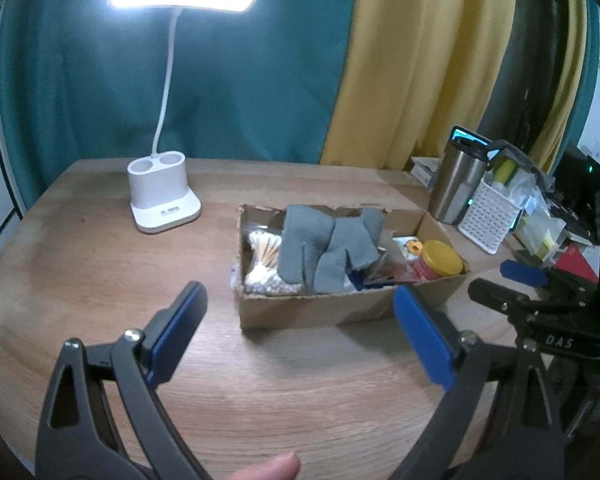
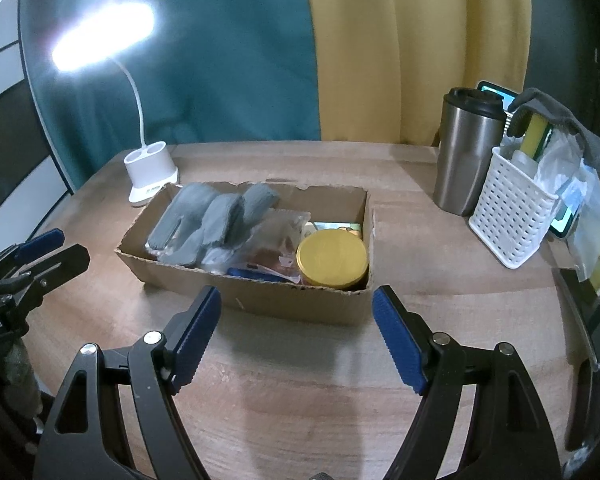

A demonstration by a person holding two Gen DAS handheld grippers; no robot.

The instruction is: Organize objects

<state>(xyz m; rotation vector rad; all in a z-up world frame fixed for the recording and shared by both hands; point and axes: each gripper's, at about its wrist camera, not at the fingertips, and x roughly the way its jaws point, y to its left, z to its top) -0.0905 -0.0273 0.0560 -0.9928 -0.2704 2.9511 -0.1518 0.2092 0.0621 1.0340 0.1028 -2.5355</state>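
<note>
A low cardboard box (image 1: 312, 312) (image 2: 292, 304) sits mid-table. It holds grey gloves (image 1: 324, 248) (image 2: 208, 224), a bag of cotton swabs (image 1: 262, 264), plastic packets (image 2: 280, 236) and a jar with a yellow lid (image 1: 440, 258) (image 2: 332, 258). My left gripper (image 1: 300, 332) hovers open in front of the box with nothing between its blue pads. My right gripper (image 2: 296, 332) is open too, just short of the box's near wall, and empty. Each gripper shows at the edge of the other's view.
A lit white desk lamp (image 1: 162, 196) (image 2: 150, 174) stands behind the box on the left. At the right are a steel tumbler (image 1: 456, 184) (image 2: 466, 156), a white perforated basket (image 1: 488, 216) (image 2: 512, 216) stuffed with items, and a phone (image 2: 588, 316). Curtains hang behind the wooden table (image 1: 100, 280).
</note>
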